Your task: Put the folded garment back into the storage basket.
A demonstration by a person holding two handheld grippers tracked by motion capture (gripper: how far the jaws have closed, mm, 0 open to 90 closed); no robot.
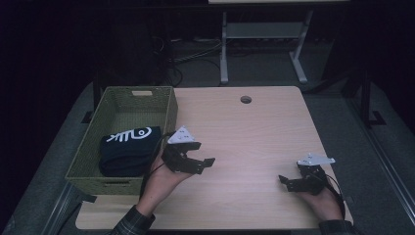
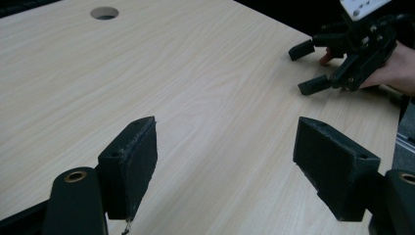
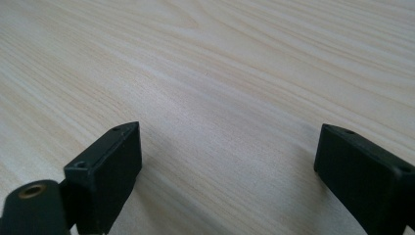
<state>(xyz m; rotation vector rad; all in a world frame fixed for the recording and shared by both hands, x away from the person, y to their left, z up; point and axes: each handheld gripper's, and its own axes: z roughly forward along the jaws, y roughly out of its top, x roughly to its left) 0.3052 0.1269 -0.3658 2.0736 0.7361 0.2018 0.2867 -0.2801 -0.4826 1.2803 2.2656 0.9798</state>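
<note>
A folded black cloth with a white fish-bone print (image 1: pixel 130 149) lies in the green woven basket (image 1: pixel 105 105) at the table's left. My left gripper (image 1: pixel 203 165) hovers just right of the basket, open, nothing between its jaws; its own view (image 2: pixel 225 161) shows bare wood between the pads. My right gripper (image 1: pixel 285 182) rests low near the table's right front, open and empty, pointing left; in its own view (image 3: pixel 227 169) the jaws stand wide over the tabletop. The right gripper (image 2: pixel 309 68) also shows far off in the left gripper view.
The light wooden table (image 1: pixel 244 137) has a round cable hole (image 1: pixel 245 99) near its far edge. Beyond it stands a white-legged desk frame (image 1: pixel 224 49) on a dark floor with cables.
</note>
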